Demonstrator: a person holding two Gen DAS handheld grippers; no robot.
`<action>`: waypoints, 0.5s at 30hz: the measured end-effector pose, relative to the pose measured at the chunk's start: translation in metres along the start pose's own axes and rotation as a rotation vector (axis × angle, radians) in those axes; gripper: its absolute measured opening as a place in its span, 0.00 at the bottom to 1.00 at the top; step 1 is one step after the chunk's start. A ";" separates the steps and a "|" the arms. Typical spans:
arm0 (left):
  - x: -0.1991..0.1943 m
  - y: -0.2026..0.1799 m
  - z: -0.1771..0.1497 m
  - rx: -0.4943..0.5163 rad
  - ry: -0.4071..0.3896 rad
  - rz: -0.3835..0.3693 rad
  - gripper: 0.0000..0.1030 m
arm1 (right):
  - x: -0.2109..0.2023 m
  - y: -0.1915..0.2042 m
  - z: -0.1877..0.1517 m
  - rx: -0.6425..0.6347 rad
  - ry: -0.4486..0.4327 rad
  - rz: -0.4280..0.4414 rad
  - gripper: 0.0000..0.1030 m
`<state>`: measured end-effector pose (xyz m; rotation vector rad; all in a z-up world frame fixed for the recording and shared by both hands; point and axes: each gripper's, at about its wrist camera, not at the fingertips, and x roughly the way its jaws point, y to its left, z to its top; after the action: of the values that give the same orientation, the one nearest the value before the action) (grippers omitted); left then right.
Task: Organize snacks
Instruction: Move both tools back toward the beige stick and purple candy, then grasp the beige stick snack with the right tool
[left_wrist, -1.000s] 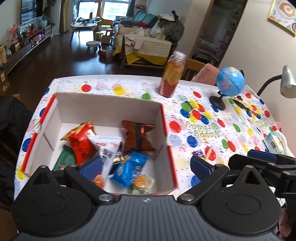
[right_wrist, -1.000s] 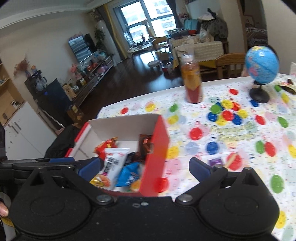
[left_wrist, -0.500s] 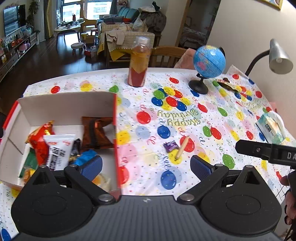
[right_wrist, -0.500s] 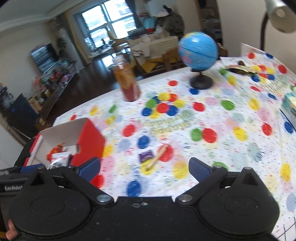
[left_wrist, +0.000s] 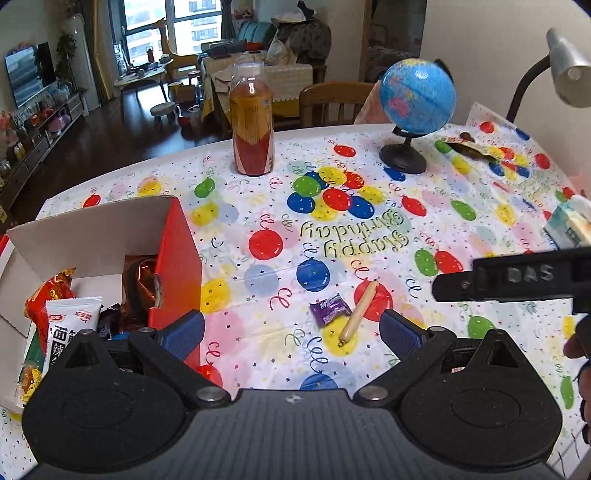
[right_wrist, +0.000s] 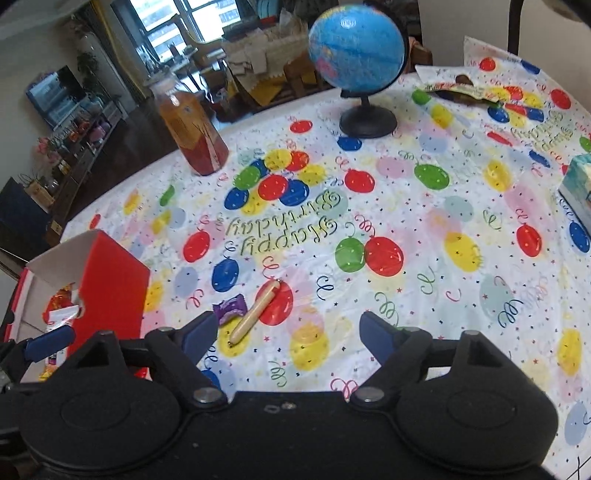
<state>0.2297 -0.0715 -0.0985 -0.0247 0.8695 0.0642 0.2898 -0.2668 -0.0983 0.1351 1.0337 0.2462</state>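
Observation:
A red and white cardboard box (left_wrist: 177, 258) holding several snack packets stands at the left of the table. On the balloon tablecloth lie a small purple candy (left_wrist: 330, 314) and a tan sausage stick (left_wrist: 360, 312). Both sit just ahead of my left gripper (left_wrist: 291, 332), which is open and empty. In the right wrist view the candy (right_wrist: 229, 306) and the stick (right_wrist: 255, 312) lie beside the left fingertip of my right gripper (right_wrist: 290, 332). Its jaws are closing with nothing between them. The box (right_wrist: 110, 273) is to its left.
A bottle of orange-red drink (left_wrist: 252, 125) and a blue globe (left_wrist: 417, 96) stand at the far side. A desk lamp (left_wrist: 569, 70), a tissue pack (left_wrist: 569, 225) and a flat wrapper (left_wrist: 469, 147) are at the right. A wooden chair stands behind the table.
Both grippers have swung from over the box to the right and come lower, so the candy and stick are now close in front. The right jaws stand narrower than before.

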 end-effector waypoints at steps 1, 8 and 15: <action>0.002 -0.001 0.000 -0.001 0.002 0.002 0.98 | 0.007 0.000 0.002 0.007 0.012 -0.001 0.76; 0.010 0.006 -0.005 -0.029 0.024 0.019 0.98 | 0.056 0.012 0.015 0.021 0.096 -0.025 0.58; 0.009 0.015 -0.006 -0.041 0.021 0.011 0.98 | 0.090 0.030 0.023 -0.003 0.133 -0.055 0.47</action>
<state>0.2299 -0.0564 -0.1098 -0.0594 0.8889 0.0918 0.3490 -0.2136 -0.1545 0.0888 1.1672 0.2091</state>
